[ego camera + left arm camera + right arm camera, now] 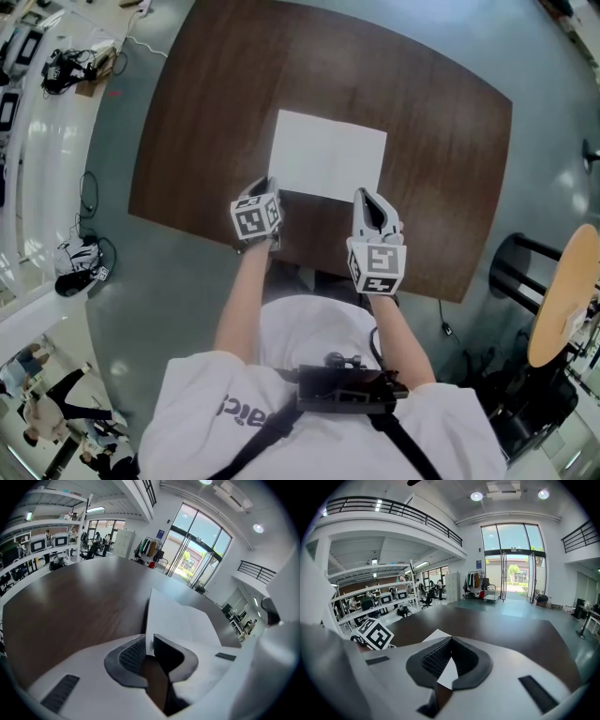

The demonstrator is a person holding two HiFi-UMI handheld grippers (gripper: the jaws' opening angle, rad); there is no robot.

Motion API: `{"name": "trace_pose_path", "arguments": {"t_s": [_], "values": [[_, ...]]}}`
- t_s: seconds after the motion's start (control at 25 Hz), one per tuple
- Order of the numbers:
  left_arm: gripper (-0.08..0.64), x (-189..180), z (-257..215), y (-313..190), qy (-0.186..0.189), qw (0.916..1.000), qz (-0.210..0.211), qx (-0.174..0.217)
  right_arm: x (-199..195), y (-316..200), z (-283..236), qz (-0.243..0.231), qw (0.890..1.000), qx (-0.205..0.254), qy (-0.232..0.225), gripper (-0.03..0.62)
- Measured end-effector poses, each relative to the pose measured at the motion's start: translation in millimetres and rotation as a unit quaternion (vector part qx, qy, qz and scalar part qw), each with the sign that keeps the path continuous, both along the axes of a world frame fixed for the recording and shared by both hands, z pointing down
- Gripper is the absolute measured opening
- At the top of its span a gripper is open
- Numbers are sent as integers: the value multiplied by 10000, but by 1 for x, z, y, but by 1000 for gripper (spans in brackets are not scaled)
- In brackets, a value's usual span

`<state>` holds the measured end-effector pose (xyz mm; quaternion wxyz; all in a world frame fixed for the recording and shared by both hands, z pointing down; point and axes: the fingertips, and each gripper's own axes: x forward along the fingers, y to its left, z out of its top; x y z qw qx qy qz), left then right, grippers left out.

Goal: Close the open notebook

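An open notebook (328,155) with blank white pages lies flat on the dark wooden table (206,122), near its front edge. My left gripper (268,187) is at the notebook's near left corner. In the left gripper view its jaws (149,641) are pinched on the edge of a white page (178,618), which rises slightly. My right gripper (373,199) is at the near right corner. In the right gripper view its jaws (451,641) meet at the tips with a white page corner (446,674) between them.
The table's front edge runs just under both grippers. A round wooden stool top (562,295) and a black frame (520,267) stand on the floor to the right. Cables and gear (80,258) lie on the floor to the left.
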<state>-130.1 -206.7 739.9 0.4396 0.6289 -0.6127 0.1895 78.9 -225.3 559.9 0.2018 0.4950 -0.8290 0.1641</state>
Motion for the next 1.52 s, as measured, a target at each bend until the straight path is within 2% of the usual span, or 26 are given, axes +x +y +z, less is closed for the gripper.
{"name": "trace_pose_path", "arguments": {"t_s": [0.4, 0.8, 0.96, 1.16, 1.52], "values": [[36, 16, -41, 1, 273, 9987, 244, 355, -2, 10, -4, 78, 9996, 10, -253, 3], [25, 46, -79, -2, 331, 9937, 827, 682, 14, 13, -12, 338, 9980, 104, -525, 3], [25, 72, -94, -5, 300, 9884, 1230, 844, 26, 12, -16, 523, 9968, 160, -582, 3], [25, 113, -105, -8, 437, 9797, 1727, 919, 43, 13, -17, 758, 9948, 198, -649, 3], [25, 182, -94, -6, 676, 9641, 2448, 779, 79, 19, -13, 1254, 9895, 199, -692, 3]]}}
